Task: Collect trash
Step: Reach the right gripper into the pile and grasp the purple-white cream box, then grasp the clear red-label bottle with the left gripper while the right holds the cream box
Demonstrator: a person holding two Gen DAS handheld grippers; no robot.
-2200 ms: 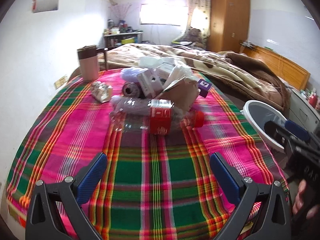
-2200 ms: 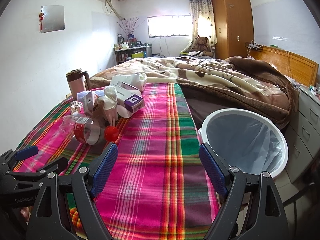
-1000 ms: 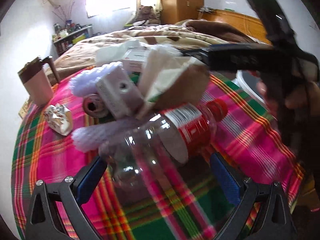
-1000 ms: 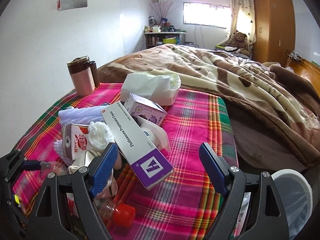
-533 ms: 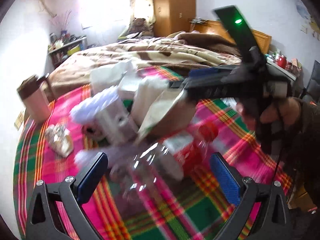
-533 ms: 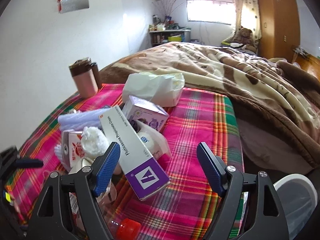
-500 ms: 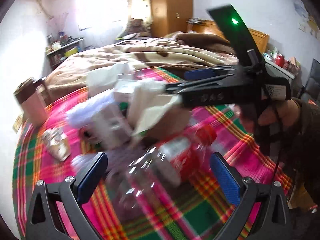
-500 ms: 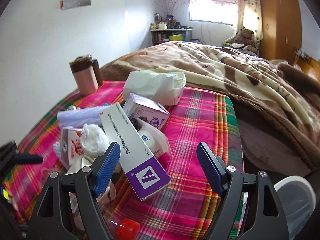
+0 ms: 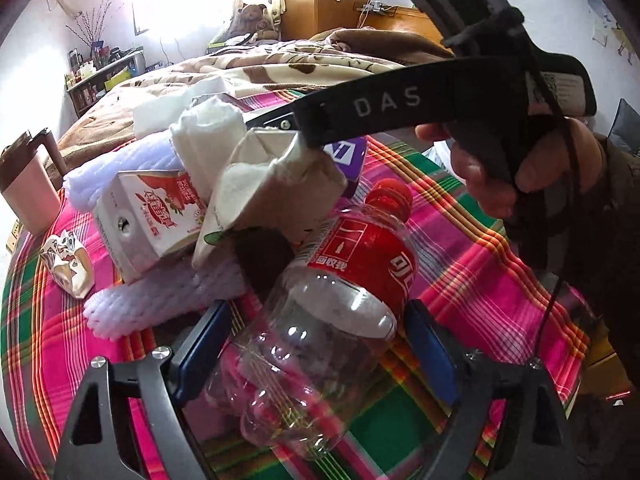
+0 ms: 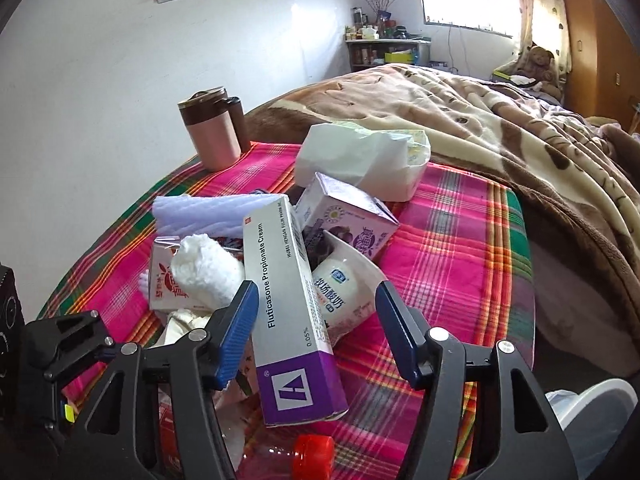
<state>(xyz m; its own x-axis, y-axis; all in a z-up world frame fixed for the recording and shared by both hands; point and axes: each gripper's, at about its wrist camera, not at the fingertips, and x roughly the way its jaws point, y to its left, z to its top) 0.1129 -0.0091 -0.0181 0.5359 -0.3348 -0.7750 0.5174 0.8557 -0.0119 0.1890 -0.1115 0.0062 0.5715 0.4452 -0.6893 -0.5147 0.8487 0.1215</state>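
The left tool (image 9: 316, 350) is closing around the clear bottle (image 9: 320, 320) lying on the plaid blanket (image 9: 480, 264), pads not visibly pressing. The right tool (image 10: 312, 332) is closing over the long cream box (image 10: 288, 304) atop the trash pile, left pad just beside it.

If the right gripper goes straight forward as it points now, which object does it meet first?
Most likely the long cream box, which already lies between the closing jaws of the right gripper. The white yogurt bottle sits just behind it; depth is uncertain.

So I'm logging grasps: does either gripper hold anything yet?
Neither yet. The left gripper is closing around the plastic bottle's base; the right gripper around the cream box.
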